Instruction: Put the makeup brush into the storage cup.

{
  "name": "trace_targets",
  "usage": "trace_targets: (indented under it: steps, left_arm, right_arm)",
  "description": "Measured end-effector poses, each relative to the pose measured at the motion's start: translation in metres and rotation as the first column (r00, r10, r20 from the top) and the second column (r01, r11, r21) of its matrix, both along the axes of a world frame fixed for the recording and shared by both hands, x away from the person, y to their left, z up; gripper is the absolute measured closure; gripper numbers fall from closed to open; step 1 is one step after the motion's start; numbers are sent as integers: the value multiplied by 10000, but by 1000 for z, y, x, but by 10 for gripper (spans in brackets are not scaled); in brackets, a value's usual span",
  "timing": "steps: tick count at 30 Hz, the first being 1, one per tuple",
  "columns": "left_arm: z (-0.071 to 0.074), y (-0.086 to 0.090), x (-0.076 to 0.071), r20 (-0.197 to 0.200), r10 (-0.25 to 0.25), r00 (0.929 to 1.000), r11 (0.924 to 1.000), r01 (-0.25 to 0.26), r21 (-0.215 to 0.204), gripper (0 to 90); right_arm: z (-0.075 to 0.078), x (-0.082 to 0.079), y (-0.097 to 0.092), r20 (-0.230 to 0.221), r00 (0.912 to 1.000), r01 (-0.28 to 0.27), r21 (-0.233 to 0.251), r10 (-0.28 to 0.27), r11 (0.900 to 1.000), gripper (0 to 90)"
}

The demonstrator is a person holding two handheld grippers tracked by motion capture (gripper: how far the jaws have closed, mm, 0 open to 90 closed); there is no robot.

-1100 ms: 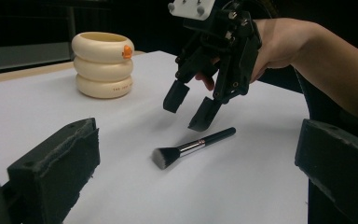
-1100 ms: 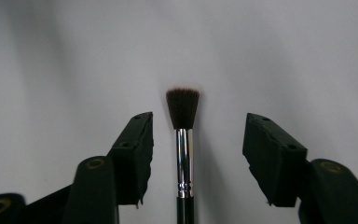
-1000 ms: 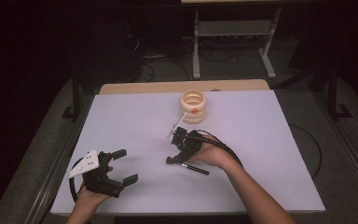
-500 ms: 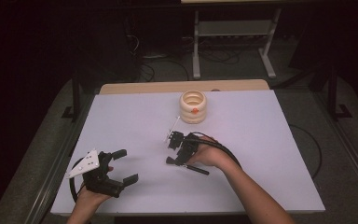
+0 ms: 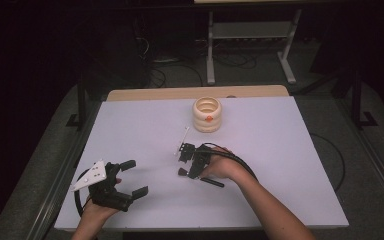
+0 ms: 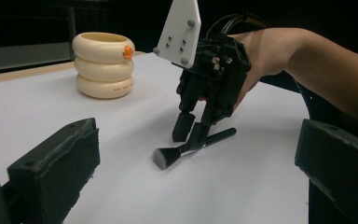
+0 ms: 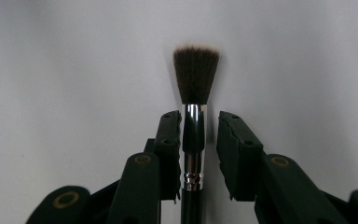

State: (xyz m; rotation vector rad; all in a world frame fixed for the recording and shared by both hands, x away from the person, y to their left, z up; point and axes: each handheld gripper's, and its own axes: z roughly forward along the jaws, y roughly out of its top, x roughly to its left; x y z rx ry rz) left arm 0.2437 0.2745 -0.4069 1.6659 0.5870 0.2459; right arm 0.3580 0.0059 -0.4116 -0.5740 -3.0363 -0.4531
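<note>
— Where's the brush?

— The brush (image 7: 195,116) lies flat on the white table (image 5: 290,150), near the middle, bristles pointing toward my left side. Its black handle runs back under my right hand.

— And your right claw?

— My right claw (image 7: 198,140) is tipped down over the metal collar of the brush, one jaw on either side. The jaws have just been closing. One jaw sits against the collar; a thin gap shows at the other, so I'm not gripping it yet.

— The other claw?

— My left claw (image 5: 130,177) rests near the table's front left corner, well apart from the brush, jaws spread wide with nothing between them.

— Anything else on the table?

— A cream ringed cup (image 5: 207,115) with a small orange mark stands upright farther back, beyond my right claw.
</note>
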Motion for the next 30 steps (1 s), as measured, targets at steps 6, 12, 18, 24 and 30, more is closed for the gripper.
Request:
trace_targets:
  steps: [6,12,18,24,30]
  left_arm:
    - [0,0,0,49,-9,10000,10000,9,6,0]
    - [0,1,1,52,-8,10000,10000,8,-15,0]
    - [0,0,0,17,-11,10000,10000,11,-25,0]
    - [0,0,0,74,-25,10000,10000,25,-2,0]
    - [0,1,0,51,-2,10000,10000,2,-34,0]
  right_arm:
    - [-3,0,3,-29,10000,-62,-239,62,9997,701]
    - [-5,0,5,-18,10000,-89,-430,88,9990,710]
    - [-6,-1,6,137,9998,-153,-575,161,9982,721]
    - [-6,-2,7,182,9998,-77,-648,89,9979,754]
    - [-6,0,6,120,9999,-19,-588,26,9983,763]
